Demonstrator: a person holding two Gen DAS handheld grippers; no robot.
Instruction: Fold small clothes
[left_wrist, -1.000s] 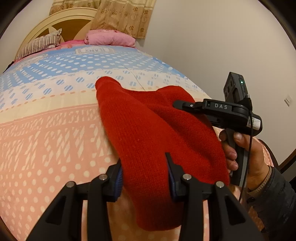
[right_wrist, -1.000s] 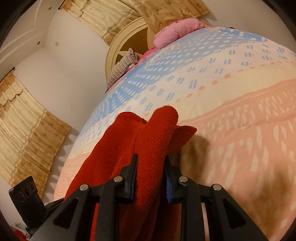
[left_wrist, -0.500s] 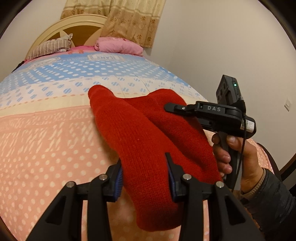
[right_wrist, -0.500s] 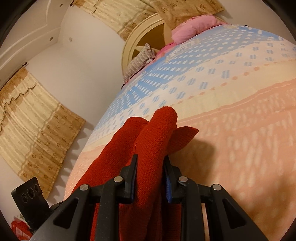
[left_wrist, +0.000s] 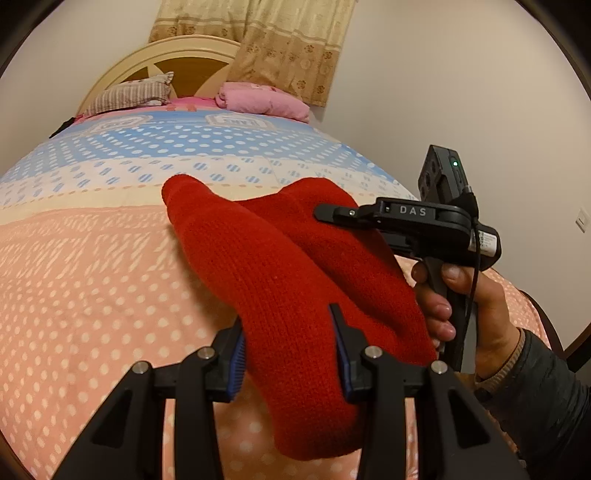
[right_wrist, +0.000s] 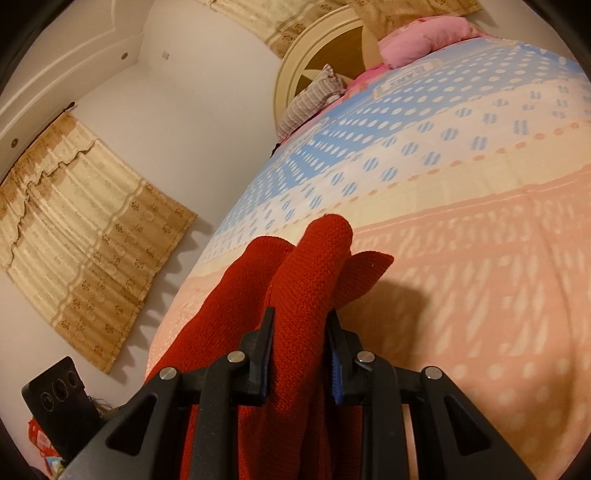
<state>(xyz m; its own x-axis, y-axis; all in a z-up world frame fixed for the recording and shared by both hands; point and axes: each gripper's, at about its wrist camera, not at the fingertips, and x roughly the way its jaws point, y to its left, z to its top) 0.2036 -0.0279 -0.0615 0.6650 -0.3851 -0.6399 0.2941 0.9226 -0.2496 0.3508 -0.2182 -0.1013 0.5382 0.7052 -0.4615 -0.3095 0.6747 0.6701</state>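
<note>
A red knitted garment (left_wrist: 280, 273) hangs in thick folds above the patterned bedspread (left_wrist: 92, 280). My left gripper (left_wrist: 288, 347) is shut on one thick fold of it, the knit bulging between the blue pads. My right gripper (right_wrist: 300, 345) is shut on another bunched fold of the red knitted garment (right_wrist: 306, 273), whose end stands up past the fingers. In the left wrist view the right gripper's black body (left_wrist: 413, 218) shows at the right, held by a hand (left_wrist: 476, 295), its fingertips hidden behind the knit.
The bed runs back to a cream headboard (left_wrist: 177, 55), a striped pillow (left_wrist: 129, 94) and a pink pillow (left_wrist: 266, 101). Beige curtains (right_wrist: 74, 206) hang on the left wall and behind the bed. A white wall (left_wrist: 461, 92) closes the right side.
Both grippers have carried the red garment along over the bed, still gripping it. More of the headboard and curtains has come into view, and the fold tips sit lower in the pictures.
</note>
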